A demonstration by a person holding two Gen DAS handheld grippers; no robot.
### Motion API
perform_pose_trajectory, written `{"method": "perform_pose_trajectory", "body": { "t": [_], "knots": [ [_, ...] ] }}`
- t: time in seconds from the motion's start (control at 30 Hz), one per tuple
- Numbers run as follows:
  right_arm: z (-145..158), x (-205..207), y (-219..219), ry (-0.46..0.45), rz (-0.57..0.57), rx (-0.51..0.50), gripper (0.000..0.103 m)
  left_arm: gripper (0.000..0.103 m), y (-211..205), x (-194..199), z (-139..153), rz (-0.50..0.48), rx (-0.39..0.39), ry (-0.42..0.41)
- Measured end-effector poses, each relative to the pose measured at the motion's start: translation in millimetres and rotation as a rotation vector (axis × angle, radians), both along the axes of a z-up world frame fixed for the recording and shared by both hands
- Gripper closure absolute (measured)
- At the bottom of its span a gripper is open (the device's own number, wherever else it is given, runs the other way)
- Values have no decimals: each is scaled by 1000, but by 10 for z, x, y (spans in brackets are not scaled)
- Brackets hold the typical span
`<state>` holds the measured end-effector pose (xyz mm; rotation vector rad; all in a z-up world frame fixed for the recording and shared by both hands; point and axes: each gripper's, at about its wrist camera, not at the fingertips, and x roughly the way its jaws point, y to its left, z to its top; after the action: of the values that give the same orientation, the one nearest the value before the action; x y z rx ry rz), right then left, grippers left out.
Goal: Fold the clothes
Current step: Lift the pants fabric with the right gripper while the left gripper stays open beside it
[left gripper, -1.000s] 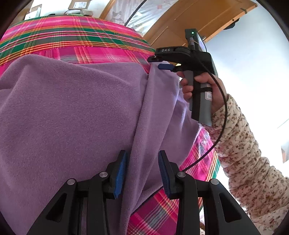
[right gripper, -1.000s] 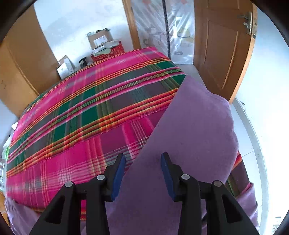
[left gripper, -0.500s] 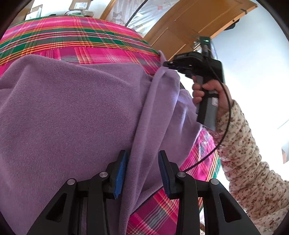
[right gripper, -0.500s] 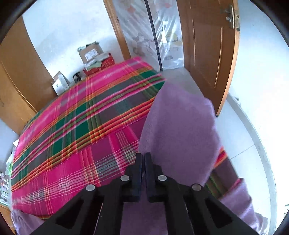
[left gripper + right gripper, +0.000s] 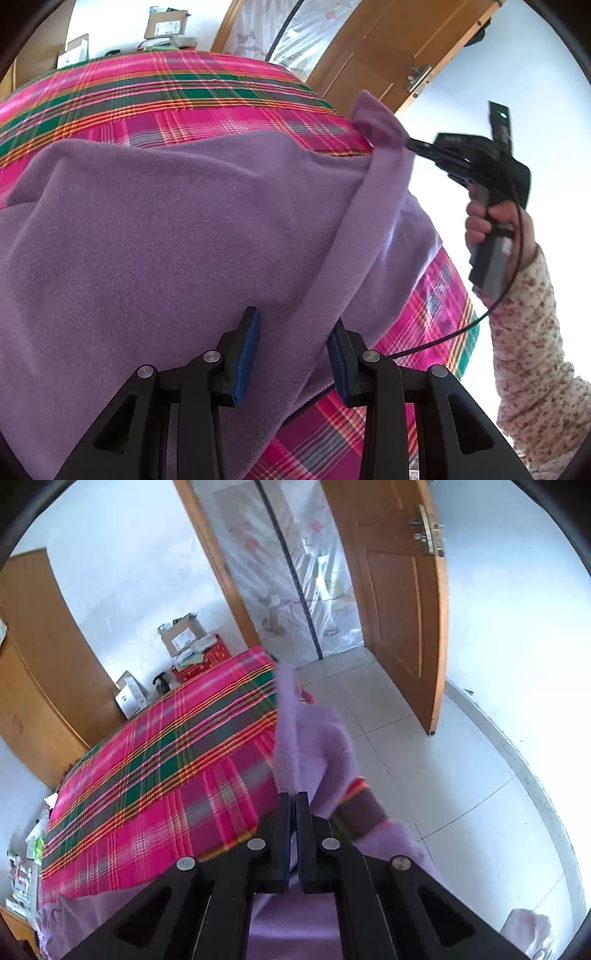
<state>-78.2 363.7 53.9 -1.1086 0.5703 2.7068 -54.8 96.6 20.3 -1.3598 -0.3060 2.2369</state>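
The purple fleece point(image 5: 166, 240) lies spread over a pink-and-green plaid cover point(image 5: 166, 92), filling most of the left wrist view. Its far corner is lifted off the cover into a peak, and a long fold runs from that peak down toward the left claw point(image 5: 293, 350).

The right claw point(image 5: 293, 797) is closed on that corner: its jaws stand pressed together with the fleece point(image 5: 306, 746) bunched up and rising out of them. In the left wrist view the same claw point(image 5: 413, 144) pinches the raised corner from the right, held by a hand point(image 5: 495, 225) in a floral sleeve point(image 5: 532, 350); a black cable point(image 5: 461, 328) loops down from its handle.

The left claw's jaws stand partly apart, the blue pads point(image 5: 247, 350) on either side of the fold near the fleece's near edge. Whether the pads press on the cloth cannot be told.

The plaid cover drapes over the surface's edges. Beyond it stand cardboard boxes point(image 5: 183, 637) against a white wall, a plastic-sheeted doorway point(image 5: 295, 590), and an open wooden door point(image 5: 399, 602) over a pale tiled floor point(image 5: 443, 775).
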Motion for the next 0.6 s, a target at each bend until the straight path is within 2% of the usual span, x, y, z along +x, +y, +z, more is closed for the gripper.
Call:
{"method": "perform_pose_trajectory", "body": {
  "t": [0.17, 0.23, 0.37, 0.6],
  "knots": [
    [8, 321, 173, 31, -40, -3, 101, 66, 103, -47, -9, 24, -73, 34],
    [4, 421, 210, 37, -55, 3, 101, 66, 95, 78, 36, 30, -107, 58],
    [-87, 612, 289, 30, -76, -21, 101, 66, 101, 119, 28, 32, -122, 63],
    [-232, 866, 383, 31, -106, -54, 101, 91, 62, 150, 36, 50, -110, 67]
  ]
}}
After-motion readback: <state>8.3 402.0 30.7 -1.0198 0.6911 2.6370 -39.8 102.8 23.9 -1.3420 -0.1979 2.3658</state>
